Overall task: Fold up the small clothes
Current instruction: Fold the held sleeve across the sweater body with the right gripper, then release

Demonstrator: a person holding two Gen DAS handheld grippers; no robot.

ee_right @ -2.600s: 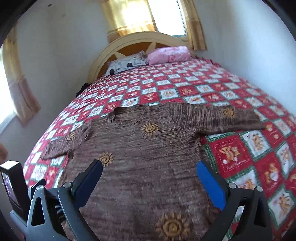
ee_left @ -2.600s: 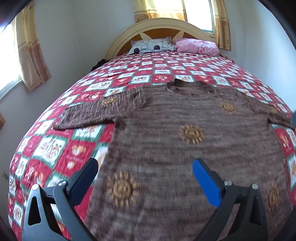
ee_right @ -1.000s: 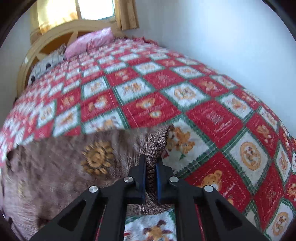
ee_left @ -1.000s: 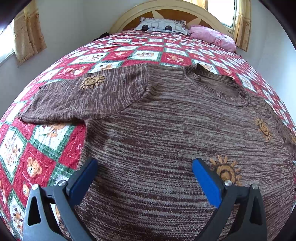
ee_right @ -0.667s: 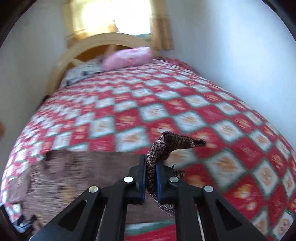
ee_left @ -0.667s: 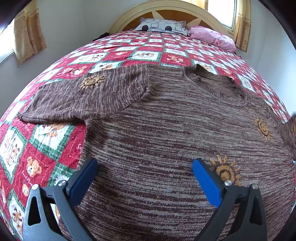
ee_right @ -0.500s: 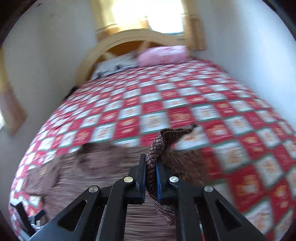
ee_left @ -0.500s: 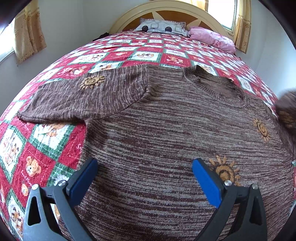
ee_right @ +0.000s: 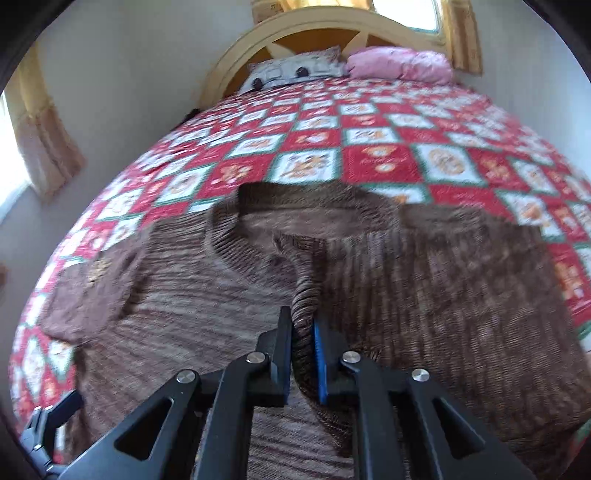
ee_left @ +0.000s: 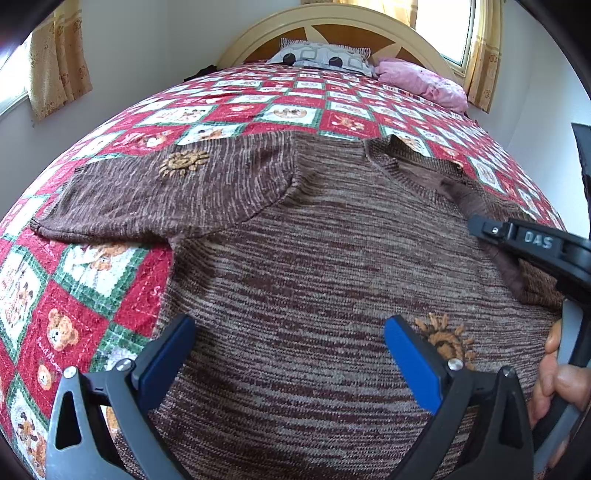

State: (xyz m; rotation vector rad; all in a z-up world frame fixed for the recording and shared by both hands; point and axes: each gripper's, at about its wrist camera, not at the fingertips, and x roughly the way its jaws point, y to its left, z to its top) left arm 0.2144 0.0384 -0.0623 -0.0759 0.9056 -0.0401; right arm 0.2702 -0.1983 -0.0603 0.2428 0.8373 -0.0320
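A brown knitted sweater (ee_left: 314,266) with orange sun motifs lies face up on the bed, neck towards the headboard. Its left sleeve (ee_left: 166,192) lies spread flat to the side. My left gripper (ee_left: 288,354) is open and empty, hovering over the sweater's lower body. My right gripper (ee_right: 301,332) is shut on the right sleeve's cuff (ee_right: 304,295) and holds it over the chest, just below the neckline (ee_right: 295,210). The right sleeve is folded inward across the body. The right gripper (ee_left: 476,223) also shows at the right edge of the left wrist view.
The bed carries a red, white and green patchwork quilt (ee_left: 92,266) with bear pictures. A grey pillow (ee_left: 321,57) and a pink pillow (ee_left: 421,83) lie by the curved headboard (ee_left: 332,22). A white wall (ee_right: 535,55) runs close along the bed's right side.
My right gripper has carried the right sleeve from the bed's right side inward over the sweater's chest. The left gripper has stayed still and open.
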